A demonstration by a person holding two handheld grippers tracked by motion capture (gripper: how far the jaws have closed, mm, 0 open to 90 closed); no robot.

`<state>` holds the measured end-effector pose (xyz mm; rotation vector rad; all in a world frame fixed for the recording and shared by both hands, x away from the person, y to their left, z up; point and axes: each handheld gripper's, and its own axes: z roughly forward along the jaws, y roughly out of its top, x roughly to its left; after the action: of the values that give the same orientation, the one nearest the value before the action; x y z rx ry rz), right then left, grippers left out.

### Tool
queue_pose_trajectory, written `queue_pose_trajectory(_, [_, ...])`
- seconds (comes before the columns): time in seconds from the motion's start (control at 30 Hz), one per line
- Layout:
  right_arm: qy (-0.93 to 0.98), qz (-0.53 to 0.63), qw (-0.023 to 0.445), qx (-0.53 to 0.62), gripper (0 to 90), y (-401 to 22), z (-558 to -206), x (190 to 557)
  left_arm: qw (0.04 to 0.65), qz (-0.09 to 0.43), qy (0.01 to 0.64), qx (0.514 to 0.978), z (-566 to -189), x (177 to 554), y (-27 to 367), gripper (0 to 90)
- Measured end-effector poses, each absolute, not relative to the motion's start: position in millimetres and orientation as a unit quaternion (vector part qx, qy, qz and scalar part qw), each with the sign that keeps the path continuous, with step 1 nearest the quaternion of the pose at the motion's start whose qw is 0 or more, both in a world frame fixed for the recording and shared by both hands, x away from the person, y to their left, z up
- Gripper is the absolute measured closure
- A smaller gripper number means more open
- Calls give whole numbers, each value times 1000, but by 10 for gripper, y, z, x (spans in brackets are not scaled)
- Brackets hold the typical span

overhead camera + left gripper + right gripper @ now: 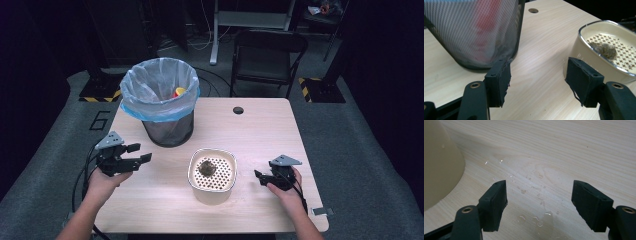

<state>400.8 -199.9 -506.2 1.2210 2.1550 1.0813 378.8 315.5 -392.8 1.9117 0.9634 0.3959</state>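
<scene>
A cream bowl [212,192] with a perforated insert stands at the table's middle front, and a brown wet clump [207,168] lies on the insert. My left gripper [141,153] hovers low at the left, its jaws apart with nothing between them. In the left gripper view my left gripper [539,80] points between the black mesh waste bin [474,32] and the bowl [576,50] with its clump [606,49]. My right gripper [259,177] rests open just right of the bowl. In the right gripper view my right gripper [539,202] is over wet wood, beside the bowl's wall [439,162].
The waste bin [167,130] with a clear bag liner [159,87] stands at the back left and holds red and yellow items [179,92]. Water drops [539,216] lie on the table. A cable hole [238,110] is at the back. A chair [267,55] stands behind the table.
</scene>
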Motion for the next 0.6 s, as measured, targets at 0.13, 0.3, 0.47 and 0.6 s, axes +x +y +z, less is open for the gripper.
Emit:
queue_pose_trajectory(0.13, [778, 390, 218, 441, 282, -1999, -5064, 4009, 463, 159, 400, 775, -4127, 3740, 3181, 361])
queue_pose_trajectory(0.3, [780, 388, 216, 441, 282, -1989, -5070, 4007, 456, 160, 415, 770, -4388, 3687, 3212, 361])
queue_pose_trajectory(0.47, [779, 388, 216, 442, 281, -1988, -5073, 4007, 448, 153, 430, 769, -4627, 3670, 3263, 360])
queue_pose_trajectory(0.6, [779, 388, 217, 442, 281, -1988, -5074, 4006, 448, 144, 442, 763, -4781, 3674, 3323, 360])
